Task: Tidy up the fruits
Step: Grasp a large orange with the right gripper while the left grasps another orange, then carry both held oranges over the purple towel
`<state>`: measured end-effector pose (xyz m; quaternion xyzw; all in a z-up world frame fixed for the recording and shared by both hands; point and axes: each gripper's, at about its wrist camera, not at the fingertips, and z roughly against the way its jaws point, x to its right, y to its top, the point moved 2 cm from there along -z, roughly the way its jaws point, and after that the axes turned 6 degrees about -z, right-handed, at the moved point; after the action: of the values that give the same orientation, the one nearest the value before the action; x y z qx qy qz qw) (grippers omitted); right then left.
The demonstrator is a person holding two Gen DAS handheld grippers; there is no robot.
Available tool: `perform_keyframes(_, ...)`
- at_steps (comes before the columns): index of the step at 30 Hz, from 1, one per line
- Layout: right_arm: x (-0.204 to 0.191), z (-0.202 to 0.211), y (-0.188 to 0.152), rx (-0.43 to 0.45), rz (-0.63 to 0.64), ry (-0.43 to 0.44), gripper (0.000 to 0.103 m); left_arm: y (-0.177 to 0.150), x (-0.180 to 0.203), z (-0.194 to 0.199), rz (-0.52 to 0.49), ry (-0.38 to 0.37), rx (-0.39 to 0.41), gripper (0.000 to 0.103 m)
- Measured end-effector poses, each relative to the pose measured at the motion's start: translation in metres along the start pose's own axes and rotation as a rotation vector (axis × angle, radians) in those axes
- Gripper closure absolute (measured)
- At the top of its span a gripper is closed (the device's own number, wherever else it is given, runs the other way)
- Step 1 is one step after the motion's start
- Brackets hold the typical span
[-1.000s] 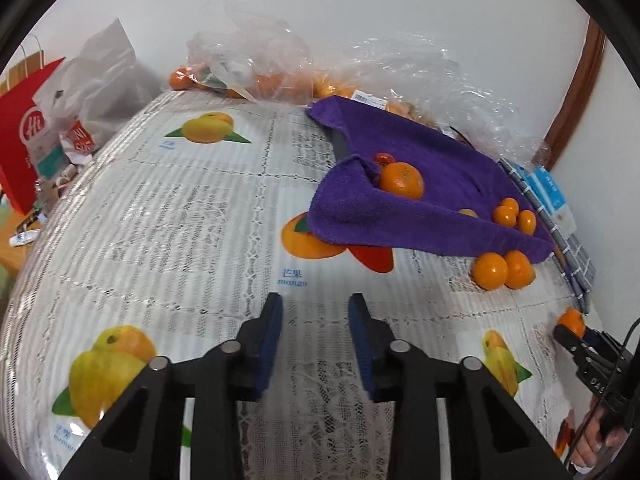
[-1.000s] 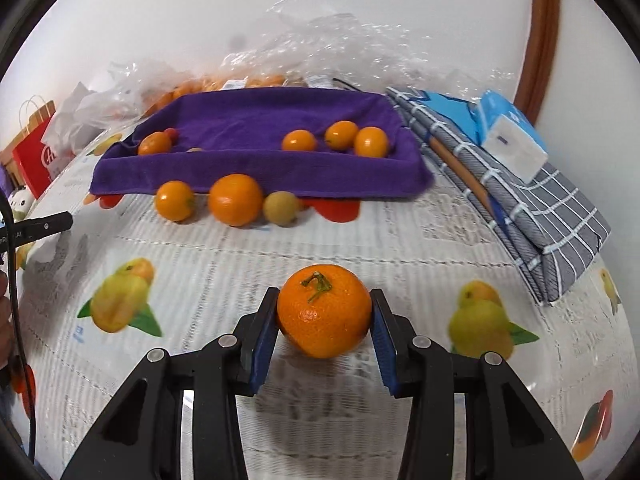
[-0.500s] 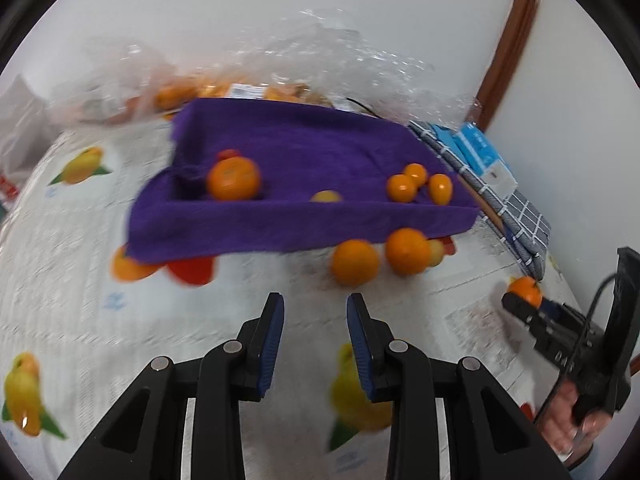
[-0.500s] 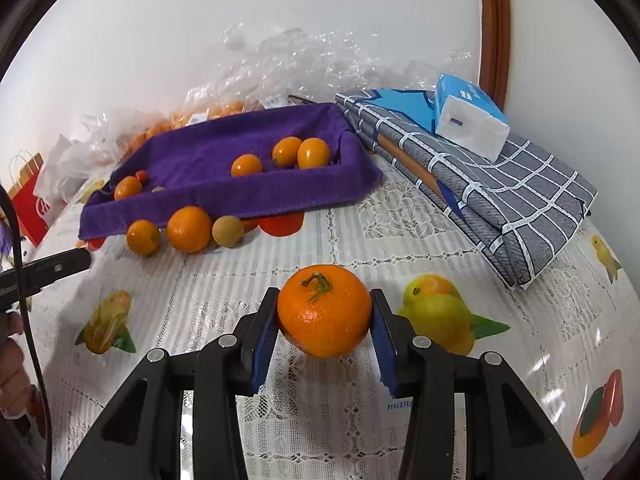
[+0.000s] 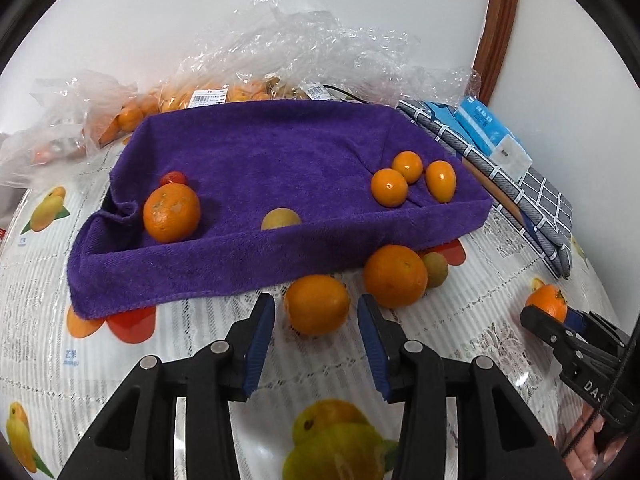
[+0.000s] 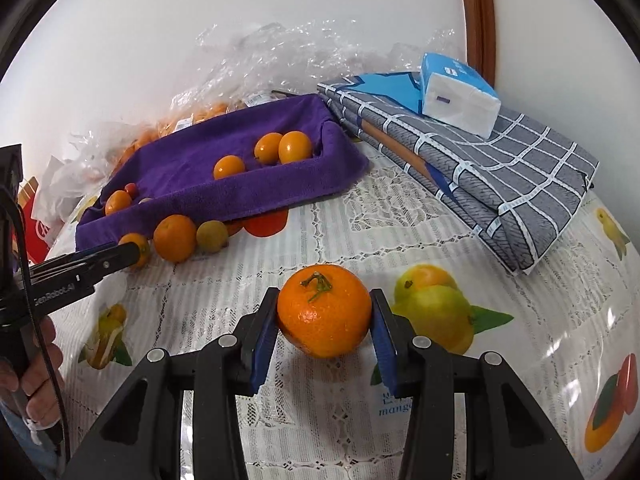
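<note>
Two kumquats [image 6: 283, 147] beside tissue-topped cloth [image 6: 500, 168]

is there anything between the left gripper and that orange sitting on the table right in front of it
Nothing visible. The left gripper is open with the orange on the table already between its fingers. The bigger orange sits just right of it, beside the purple towel, not in the path.

yellowish fruit [image 5: 281, 219] | half hidden | behind purple towel [image 5: 200, 258] fold
</note>
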<state>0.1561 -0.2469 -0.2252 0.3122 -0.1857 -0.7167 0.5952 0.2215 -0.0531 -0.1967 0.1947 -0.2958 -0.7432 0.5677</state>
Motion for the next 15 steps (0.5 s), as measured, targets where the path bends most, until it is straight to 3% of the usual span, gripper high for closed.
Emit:
perform_keyframes(2, 0.000, 0.000, 0.000, 0.001, -0.001, 0.000, 0.060, -0.001, -0.001, -0.005, 0.009, -0.002, 0.004, 0.062)
perform_keyframes(3, 0.000, 0.000, 0.000, 0.001, -0.002, -0.001, 0.060, -0.002, -0.002, -0.006, 0.017, -0.017, 0.007, 0.068)
perform_keyframes(7, 0.002, 0.000, 0.001, -0.002, -0.004, -0.006, 0.060, -0.005, -0.008, 0.000, 0.051, -0.085, 0.056, 0.069)
perform_keyframes(15, 0.001, -0.001, 0.001, -0.001, 0.004, -0.022, 0.060, -0.006, -0.016, 0.016, 0.100, -0.097, 0.130, 0.068)
